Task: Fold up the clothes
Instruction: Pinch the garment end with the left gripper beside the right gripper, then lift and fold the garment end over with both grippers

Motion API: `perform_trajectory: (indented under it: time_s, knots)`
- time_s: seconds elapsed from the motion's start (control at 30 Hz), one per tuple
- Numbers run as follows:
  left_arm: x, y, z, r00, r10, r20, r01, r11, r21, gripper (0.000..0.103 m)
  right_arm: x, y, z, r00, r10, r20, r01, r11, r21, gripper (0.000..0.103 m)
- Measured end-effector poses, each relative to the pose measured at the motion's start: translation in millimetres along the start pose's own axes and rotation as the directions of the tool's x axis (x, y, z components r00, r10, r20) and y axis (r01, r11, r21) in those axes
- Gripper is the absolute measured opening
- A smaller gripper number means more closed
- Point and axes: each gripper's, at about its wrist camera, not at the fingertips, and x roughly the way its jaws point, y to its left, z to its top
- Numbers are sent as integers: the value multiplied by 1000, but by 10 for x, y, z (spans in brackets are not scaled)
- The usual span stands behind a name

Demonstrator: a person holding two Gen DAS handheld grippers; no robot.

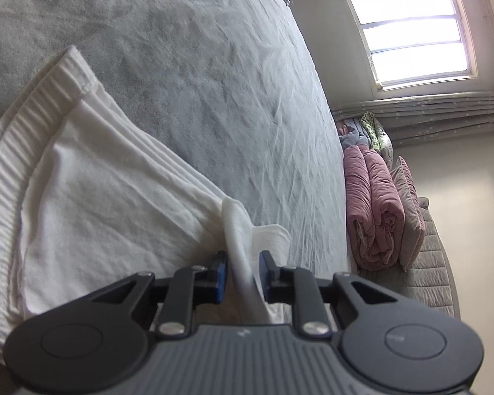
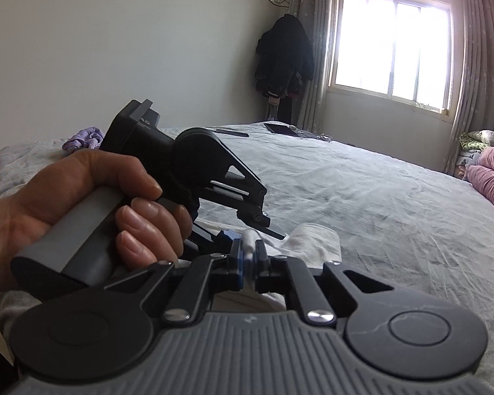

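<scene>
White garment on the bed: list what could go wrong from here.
1. The left tool has a gap beside the fabric strip between its pads, so the white garment may slip free.
2. The right tool pinches only a small bunch, which could pull out.

We see each gripper built alike: the left gripper (image 1: 243, 271) at the bottom of its frame has a grey ribbed body, two round black discs at the lower corners, black link arms with silver screws, and blue pads. The right gripper (image 2: 248, 261) matches it. At the left of that frame a bare hand (image 2: 82, 204) wraps a grey cylindrical handle
</scene>
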Motion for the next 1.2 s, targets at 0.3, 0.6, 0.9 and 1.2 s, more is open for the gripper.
perform_trajectory:
  time_s: [0.3, 0.6, 0.9, 1.2]
  knots:
    - [-68, 17, 32, 998, 48, 32, -49, 999, 20, 19, -3, 6, -24, 1000, 6, -10, -5, 1000, 2, 6]
    - [-148, -210, -12, 974, 196, 114, -216, 955, 202, 8, 33, 18, -87, 999, 1, -34, -1, 1000, 13, 6]
    - [-287, -407, 44, 955, 232, 182, -282, 902, 327, 6, 40, 83, -86, 1000, -9, -26, 9, 1000, 8, 6]
    - [-384, -566, 156, 960, 204, 190, -267, 868, 419, 5, 31, 266, -30, 1000, -19, -15, 19, 1000, 15, 6]
